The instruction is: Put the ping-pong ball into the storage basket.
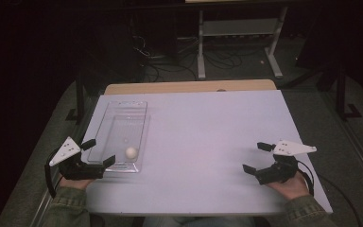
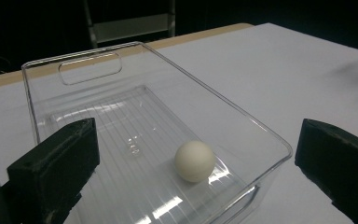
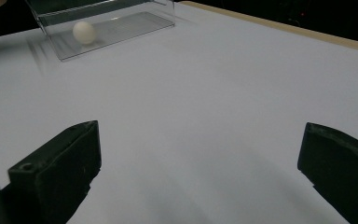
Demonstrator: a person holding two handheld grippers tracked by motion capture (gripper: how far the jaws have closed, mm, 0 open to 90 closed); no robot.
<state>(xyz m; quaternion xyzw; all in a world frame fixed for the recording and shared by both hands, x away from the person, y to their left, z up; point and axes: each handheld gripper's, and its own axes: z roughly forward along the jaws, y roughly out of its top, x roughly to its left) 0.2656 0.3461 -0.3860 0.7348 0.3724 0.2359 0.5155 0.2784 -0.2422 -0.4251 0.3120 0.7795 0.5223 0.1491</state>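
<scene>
A clear plastic bin lies on the left part of the white table, and a white ball rests inside it near the front end. The left gripper view has the ball on the ribbed floor of the bin. My left gripper is open at the bin's near left corner, its jaws wide apart and holding nothing. My right gripper is open over bare table at the front right. Its own view has the bin and the ball far off at the upper left.
The white table has a wooden strip along its far edge. Beyond it stand a white metal frame and loose cables on a dark floor. The person's sleeves come in at the bottom corners.
</scene>
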